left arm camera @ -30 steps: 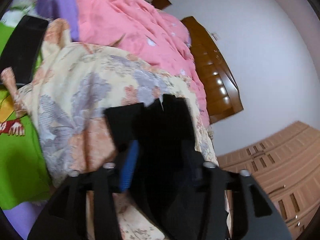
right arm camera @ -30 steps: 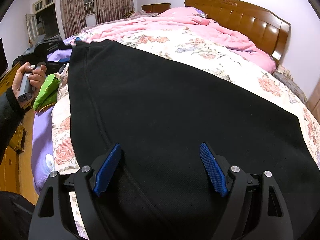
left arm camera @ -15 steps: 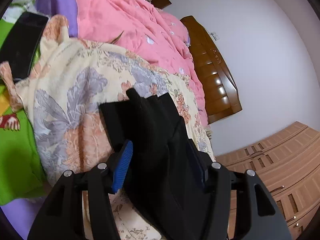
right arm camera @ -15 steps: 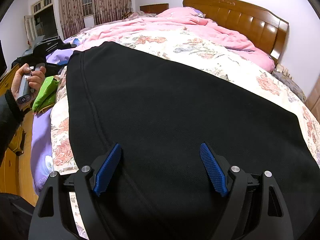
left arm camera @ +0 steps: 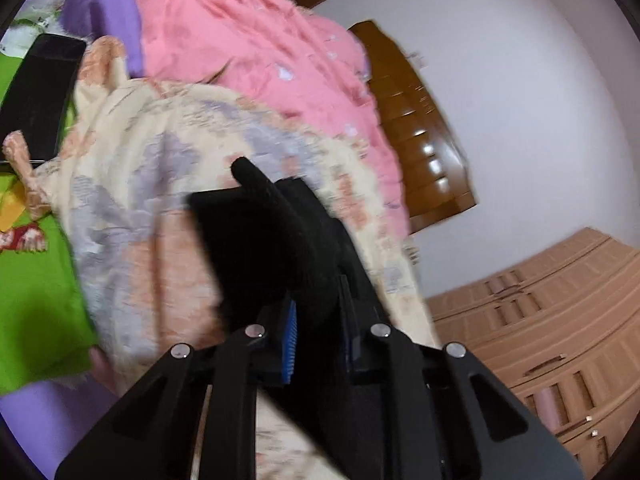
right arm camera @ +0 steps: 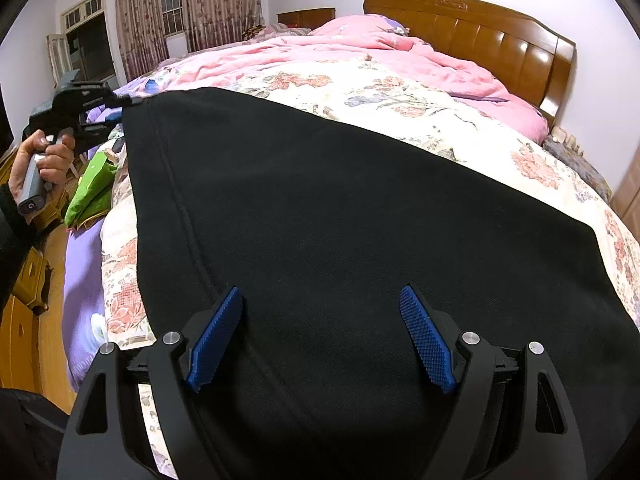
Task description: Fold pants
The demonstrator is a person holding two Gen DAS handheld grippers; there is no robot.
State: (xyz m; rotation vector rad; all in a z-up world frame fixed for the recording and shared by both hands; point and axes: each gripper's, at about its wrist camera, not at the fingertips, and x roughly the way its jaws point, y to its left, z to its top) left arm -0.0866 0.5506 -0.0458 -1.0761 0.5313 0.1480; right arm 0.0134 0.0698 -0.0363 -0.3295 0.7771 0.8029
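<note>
The black pants (right arm camera: 360, 232) lie spread flat across the floral bedspread (right arm camera: 420, 100), filling most of my right wrist view, with a seam running down their left side. My left gripper (left arm camera: 316, 332) is closing its jaws on a bunched corner of the pants at the far left edge of the bed; in the left wrist view the blue pads (left arm camera: 289, 340) squeeze a ridge of black fabric that rises up and away between them. From the right wrist view I see that same gripper at the far corner of the garment, with the person's hand (right arm camera: 46, 164) wrapped round its handle. My right gripper (right arm camera: 320, 336) hangs low over the near part of the pants, its jaws spread wide, nothing clamped between the blue pads, though black cloth lies beneath them. A pink quilt (right arm camera: 360, 52) is heaped beyond the bedspread toward the wooden headboard (right arm camera: 500, 44). A green cloth (left arm camera: 36, 288) and a dark phone (left arm camera: 38, 92) sit just beside the bedspread's left edge, on a purple sheet (right arm camera: 80, 280).
</note>
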